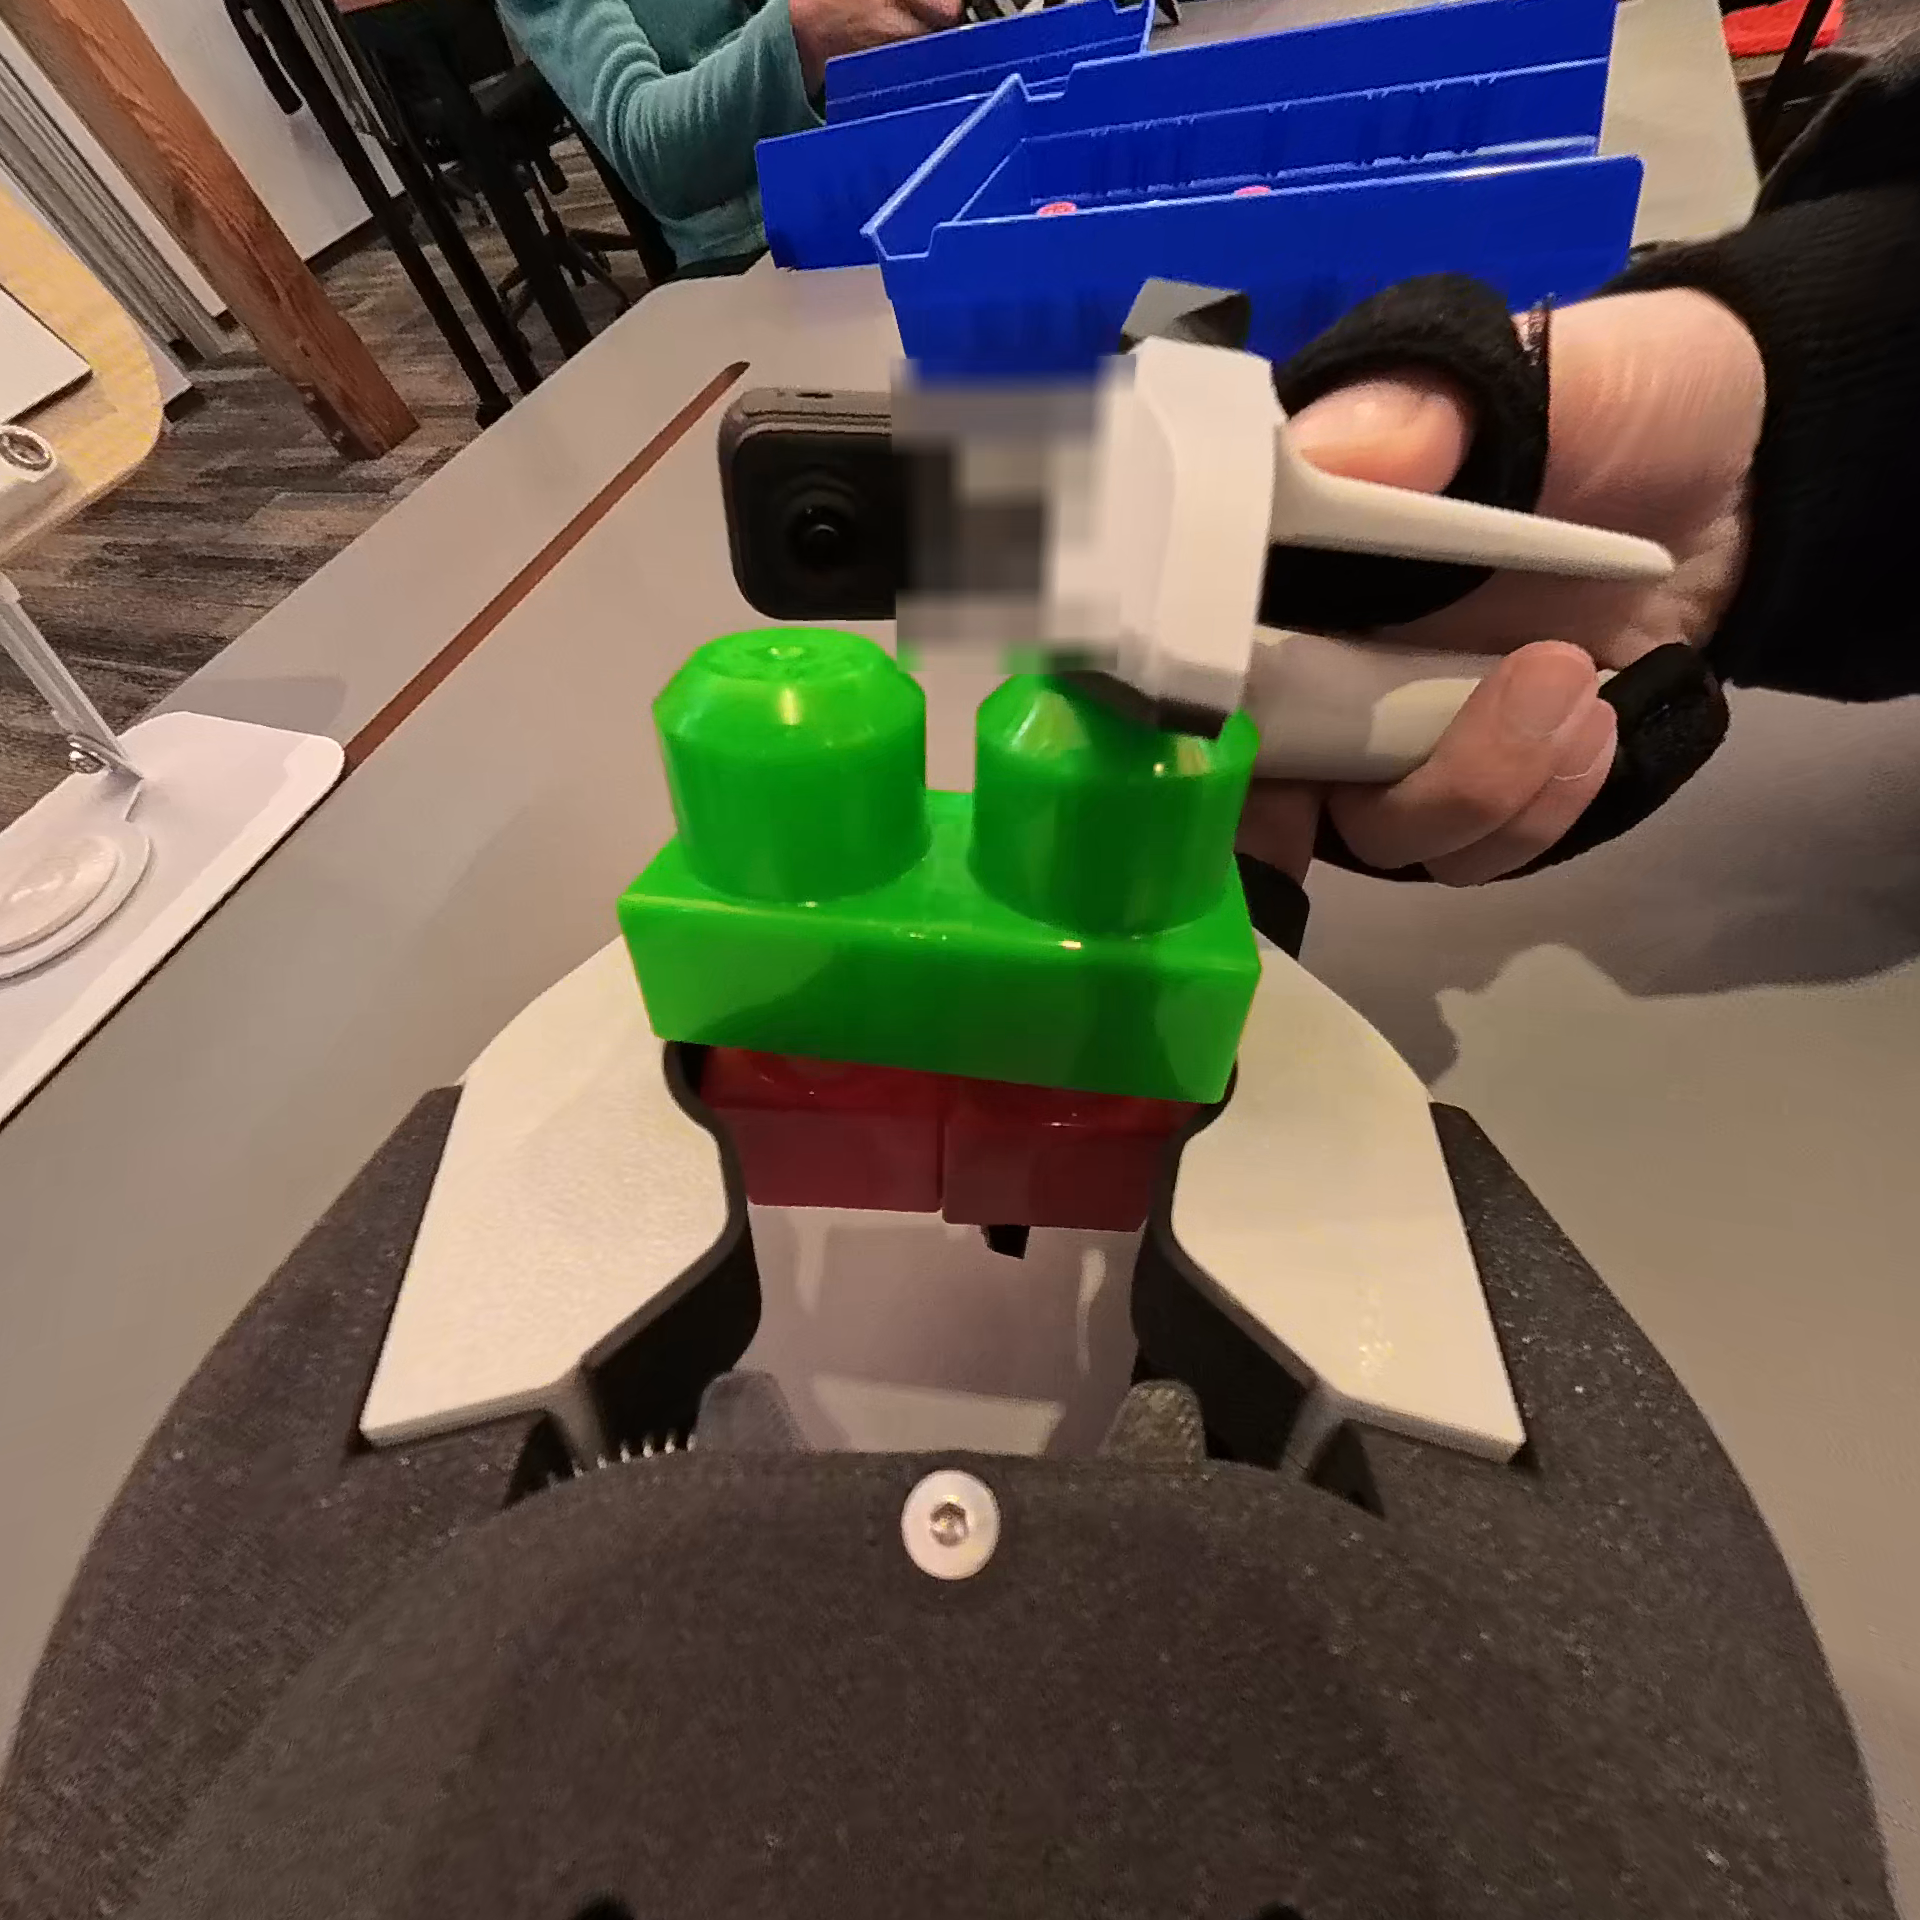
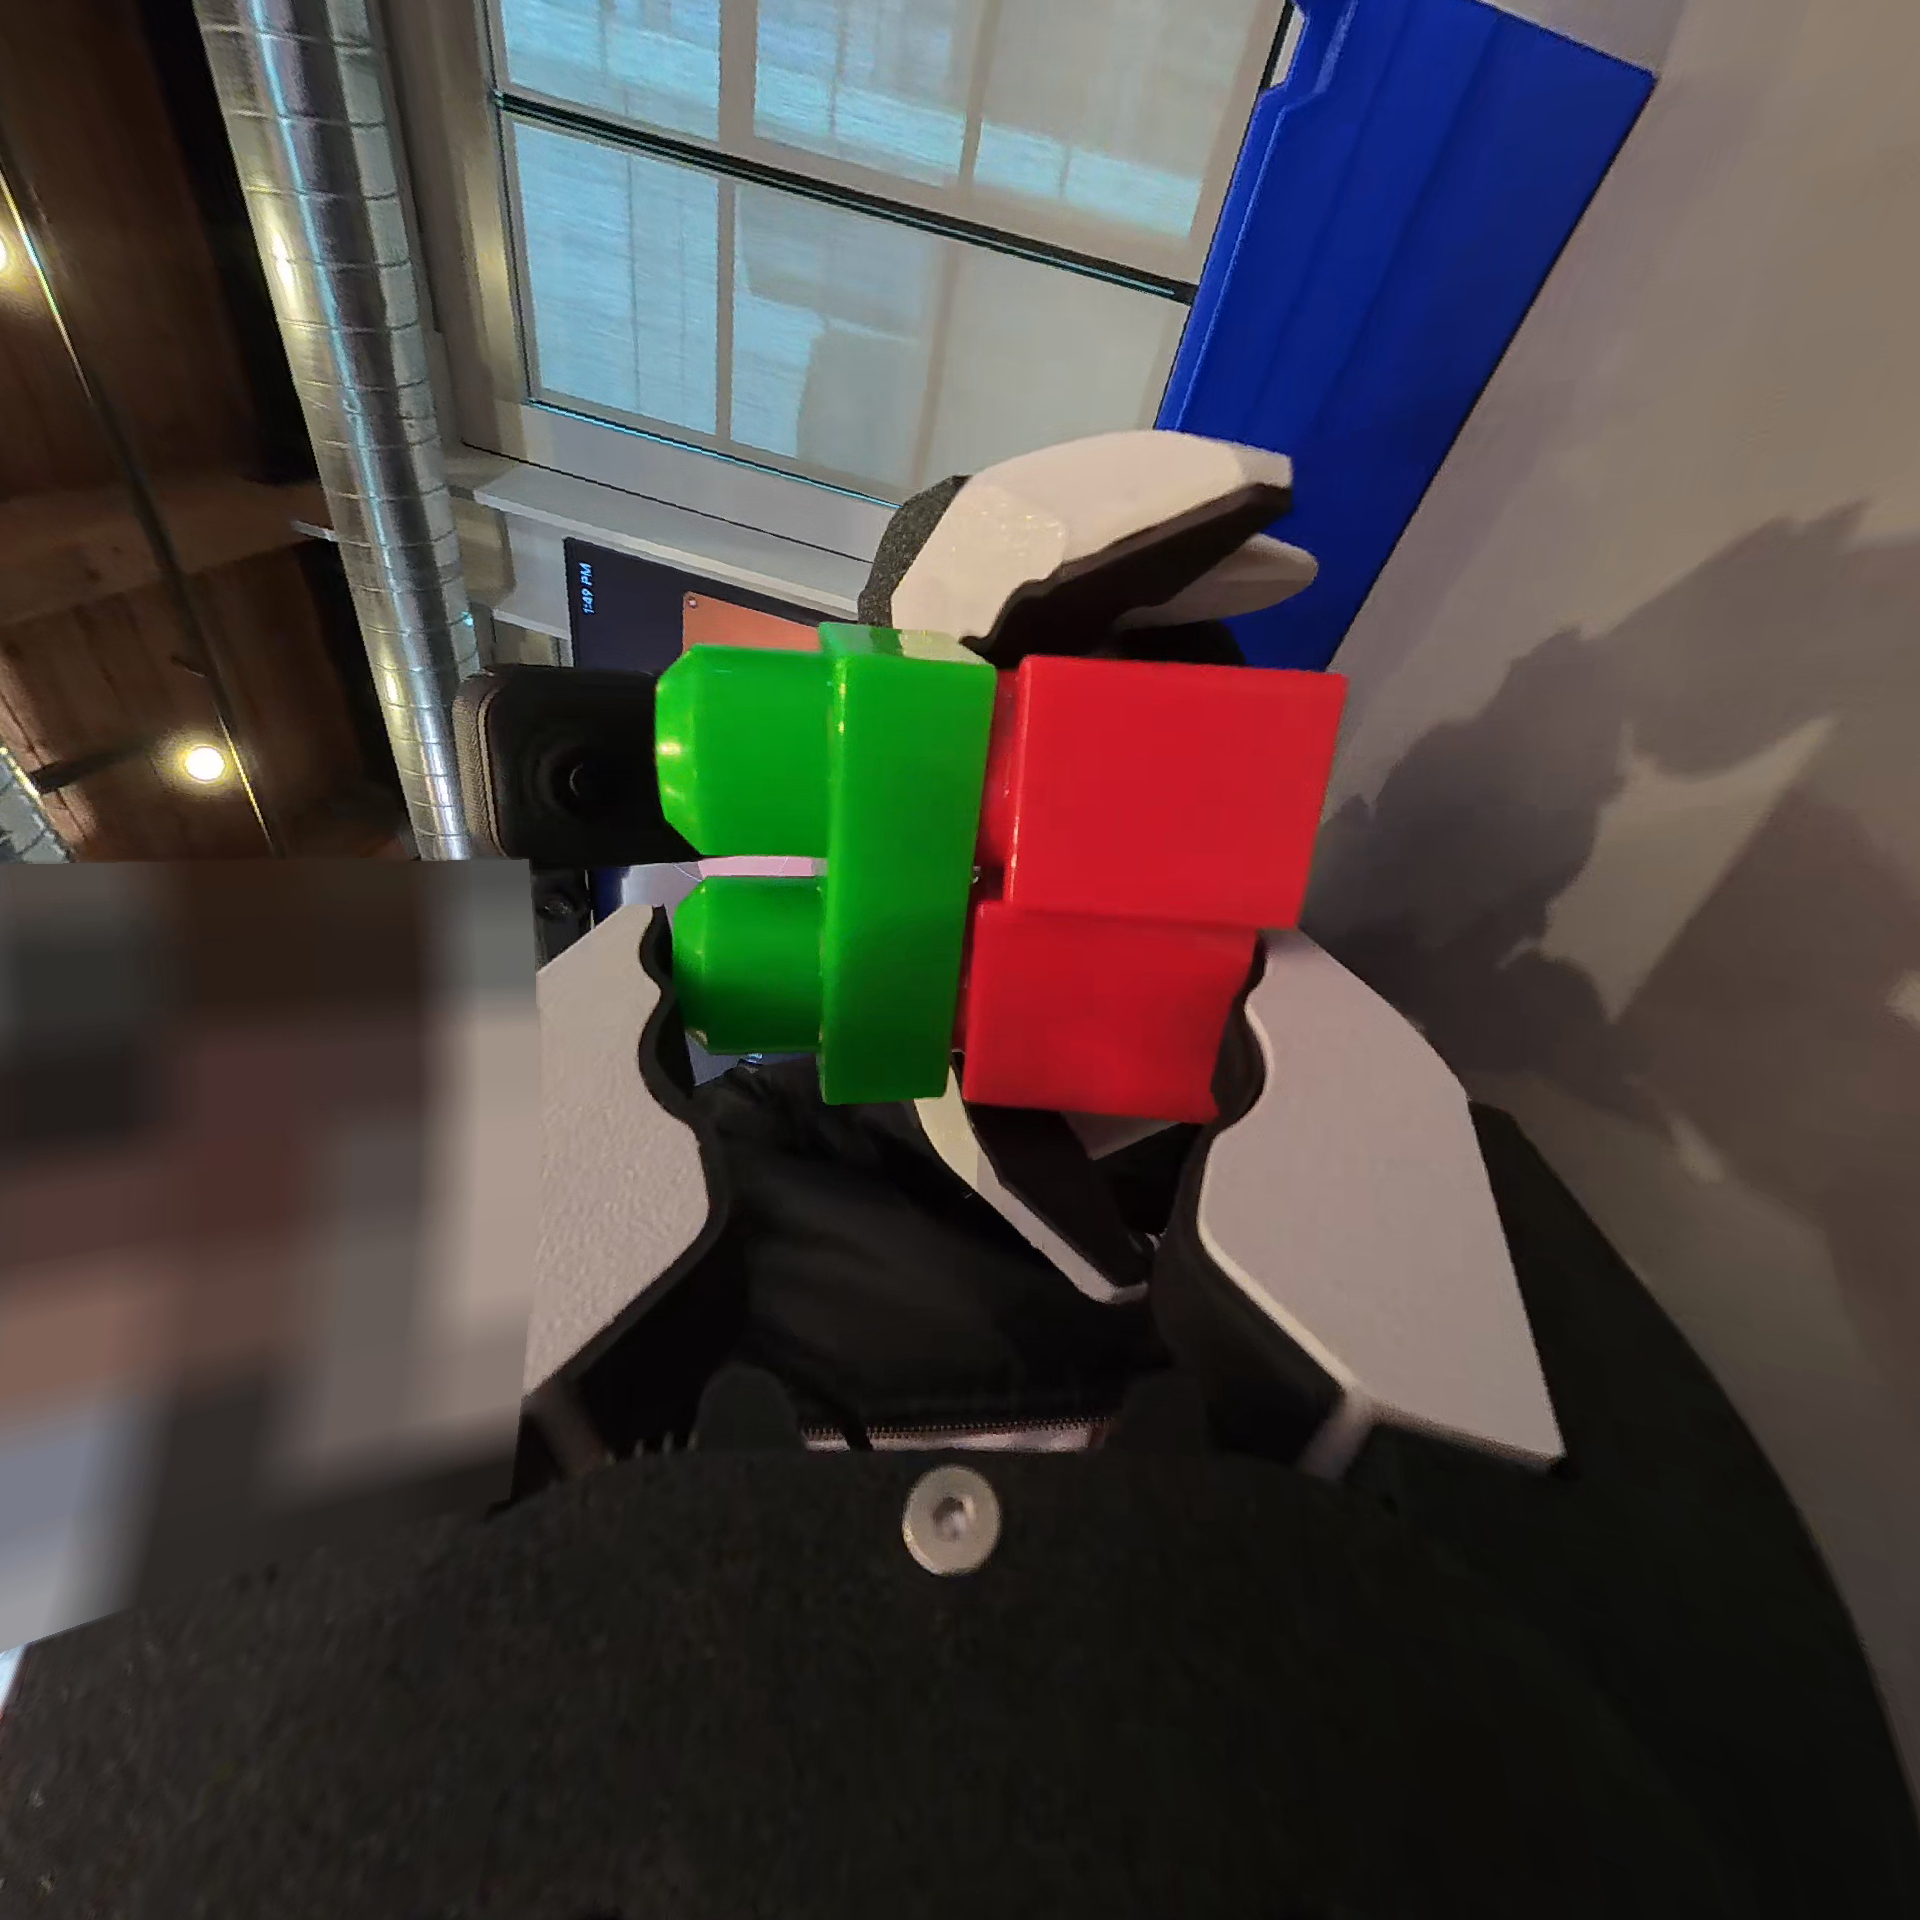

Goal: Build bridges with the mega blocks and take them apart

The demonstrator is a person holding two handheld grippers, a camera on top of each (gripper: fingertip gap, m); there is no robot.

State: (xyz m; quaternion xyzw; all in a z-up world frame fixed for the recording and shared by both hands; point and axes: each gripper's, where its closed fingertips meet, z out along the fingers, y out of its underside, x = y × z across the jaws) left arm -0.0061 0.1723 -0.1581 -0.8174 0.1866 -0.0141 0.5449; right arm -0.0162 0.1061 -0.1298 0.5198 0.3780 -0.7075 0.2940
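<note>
A green two-stud block (image 1: 935,966) sits on two red blocks (image 1: 831,1143) side by side. My left gripper (image 1: 945,1132) is shut on the red blocks from both sides, above the grey table (image 1: 312,1039). In the left wrist view the right gripper's upper finger (image 1: 1143,707) rests on the green block's right stud; a gloved hand (image 1: 1558,582) holds that gripper. In the right wrist view the stack lies sideways: green block (image 2: 894,862), red blocks (image 2: 1153,790). My right gripper (image 2: 956,997) spans it from one green stud to the nearer red block, both fingers touching.
Several blue bins (image 1: 1247,156) stand at the table's far end, just behind the grippers; one shows in the right wrist view (image 2: 1403,260). A white stand base (image 1: 156,810) sits at the left edge. A person in a teal sleeve (image 1: 675,104) sits beyond the table.
</note>
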